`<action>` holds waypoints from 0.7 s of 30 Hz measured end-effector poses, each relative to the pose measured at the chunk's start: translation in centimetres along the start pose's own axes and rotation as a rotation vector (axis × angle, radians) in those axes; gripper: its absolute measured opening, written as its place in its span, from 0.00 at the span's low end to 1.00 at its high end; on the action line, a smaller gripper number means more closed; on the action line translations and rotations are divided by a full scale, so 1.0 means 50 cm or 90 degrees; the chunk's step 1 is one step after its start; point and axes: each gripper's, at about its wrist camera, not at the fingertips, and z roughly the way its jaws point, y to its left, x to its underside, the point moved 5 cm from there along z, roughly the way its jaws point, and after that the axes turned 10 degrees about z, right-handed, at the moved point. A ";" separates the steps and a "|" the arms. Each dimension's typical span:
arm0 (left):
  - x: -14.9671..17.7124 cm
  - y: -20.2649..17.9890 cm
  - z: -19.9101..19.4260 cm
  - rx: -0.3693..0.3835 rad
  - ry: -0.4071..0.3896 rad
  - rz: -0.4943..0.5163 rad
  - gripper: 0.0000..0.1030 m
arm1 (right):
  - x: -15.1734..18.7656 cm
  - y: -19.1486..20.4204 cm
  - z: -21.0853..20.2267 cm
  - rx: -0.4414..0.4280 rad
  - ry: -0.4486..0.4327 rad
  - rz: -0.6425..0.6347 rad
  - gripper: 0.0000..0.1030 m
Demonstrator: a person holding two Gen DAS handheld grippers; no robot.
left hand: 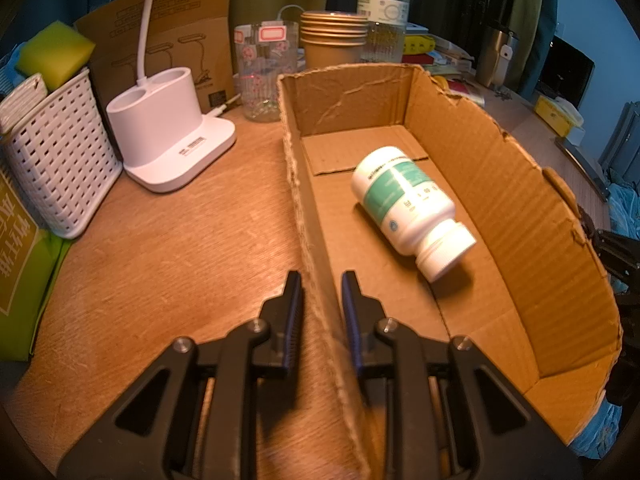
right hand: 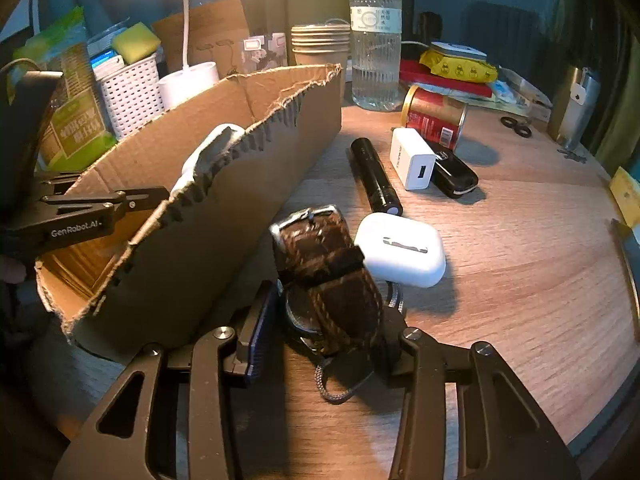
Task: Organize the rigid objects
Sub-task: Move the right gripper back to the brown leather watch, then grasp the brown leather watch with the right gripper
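Note:
A cardboard box (left hand: pixel 500 208) lies open on the wooden table, with a white pill bottle (left hand: pixel 408 206) with a green label on its side inside. My left gripper (left hand: pixel 321 292) straddles the box's left wall (left hand: pixel 316 280), its pads either side of the wall with small gaps. In the right wrist view the box (right hand: pixel 224 208) is at left. My right gripper (right hand: pixel 324 320) holds a brown leather-strap watch (right hand: pixel 332 276) between its pads, just above the table. A white earbud case (right hand: pixel 400 250), black flashlight (right hand: pixel 374 178), white charger (right hand: pixel 414 160) and black car key (right hand: pixel 454 174) lie beyond.
A white lamp base (left hand: pixel 168 136), white basket (left hand: pixel 56 156), glass jar (left hand: pixel 266 72), paper cups (left hand: pixel 334 38) and water bottle (left hand: pixel 384 12) stand behind the box. A red can (right hand: pixel 434 116), yellow packet (right hand: pixel 460 66) and steel flask (right hand: pixel 576 108) sit at back right.

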 end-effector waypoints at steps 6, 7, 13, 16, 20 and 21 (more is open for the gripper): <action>0.000 0.000 0.000 0.000 0.000 0.000 0.21 | -0.011 -0.009 -0.014 0.006 -0.018 0.006 0.18; 0.000 0.000 0.000 0.000 0.000 0.000 0.21 | -0.011 -0.008 -0.015 0.006 -0.017 0.004 0.18; 0.000 0.000 0.000 0.000 0.000 0.000 0.21 | -0.018 0.001 -0.035 -0.003 -0.034 0.001 0.14; 0.000 -0.001 0.000 0.000 0.000 0.000 0.21 | -0.026 0.003 -0.043 -0.006 -0.049 0.003 0.13; 0.000 -0.001 0.000 0.000 0.000 0.000 0.21 | -0.034 0.001 -0.057 -0.008 -0.058 0.007 0.12; 0.000 -0.001 0.000 0.000 0.000 0.000 0.21 | -0.037 0.001 -0.062 -0.009 -0.062 0.007 0.12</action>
